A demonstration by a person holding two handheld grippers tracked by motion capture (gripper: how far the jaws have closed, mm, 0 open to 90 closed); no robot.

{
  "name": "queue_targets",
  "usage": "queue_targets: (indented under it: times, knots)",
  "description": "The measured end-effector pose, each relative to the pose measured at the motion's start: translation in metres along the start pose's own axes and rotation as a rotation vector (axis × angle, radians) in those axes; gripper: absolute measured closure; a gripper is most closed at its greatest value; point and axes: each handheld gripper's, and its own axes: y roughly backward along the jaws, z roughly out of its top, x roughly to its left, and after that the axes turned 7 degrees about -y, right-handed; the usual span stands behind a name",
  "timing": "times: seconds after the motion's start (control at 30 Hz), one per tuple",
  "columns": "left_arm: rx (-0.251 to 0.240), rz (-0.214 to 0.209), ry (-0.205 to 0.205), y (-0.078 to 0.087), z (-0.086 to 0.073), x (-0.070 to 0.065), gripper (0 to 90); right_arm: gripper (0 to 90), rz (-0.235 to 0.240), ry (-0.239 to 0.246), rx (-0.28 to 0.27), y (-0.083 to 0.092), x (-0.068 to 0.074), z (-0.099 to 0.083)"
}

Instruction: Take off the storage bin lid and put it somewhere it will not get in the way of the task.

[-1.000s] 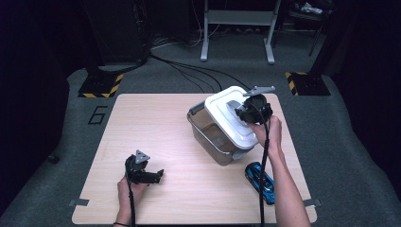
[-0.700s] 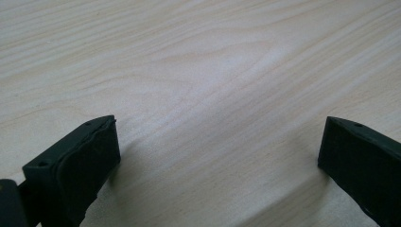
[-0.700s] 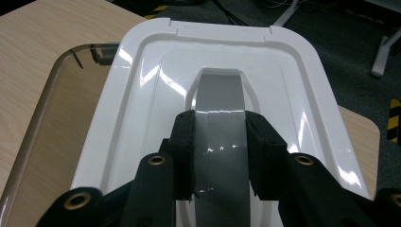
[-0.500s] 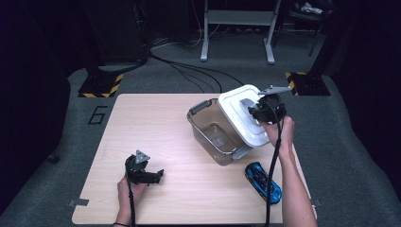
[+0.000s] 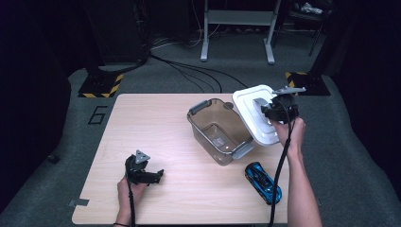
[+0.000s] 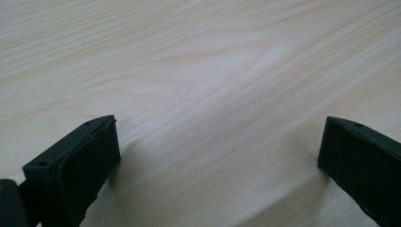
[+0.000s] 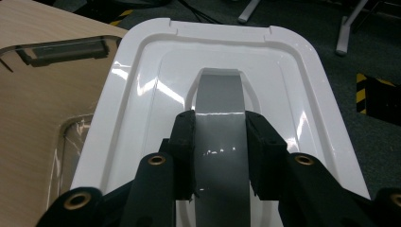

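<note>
A clear plastic container (image 5: 218, 132) with grey latches stands open on the wooden table (image 5: 142, 123). Its white lid (image 5: 253, 116) hangs in the air to the right of it, tilted. My right gripper (image 5: 272, 113) is shut on the lid's grey handle (image 7: 220, 118), the pads pressing on both of the handle's sides. The lid (image 7: 142, 123) partly overlaps the container's right rim (image 7: 66, 47). My left gripper (image 5: 153, 176) rests near the table's front left, open, with bare wood between its fingers (image 6: 80, 161). A blue toy car (image 5: 263, 182) lies at the front right.
Black cables run across the grey floor behind the table. A metal stand (image 5: 236, 28) and yellow-black striped plates (image 5: 100, 87) sit farther back. The table's right edge lies just below the lifted lid.
My right gripper has carried the lid off the container and to the right, uncovering the container's inside. The left gripper has stayed put.
</note>
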Motion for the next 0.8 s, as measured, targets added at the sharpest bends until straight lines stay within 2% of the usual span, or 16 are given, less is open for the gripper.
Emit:
queue_targets:
  times: [0.4,0.8]
  knots:
    - [0.003,-0.001,-0.005,0.0,0.0,0.0,0.0,66.9,-0.054,-0.053,-0.01,-0.001,-0.021,-0.009]
    - [0.0,0.0,-0.001,0.0,0.0,0.0,0.0,66.9,-0.104,-0.113,0.009,-0.014,-0.038,-0.021]
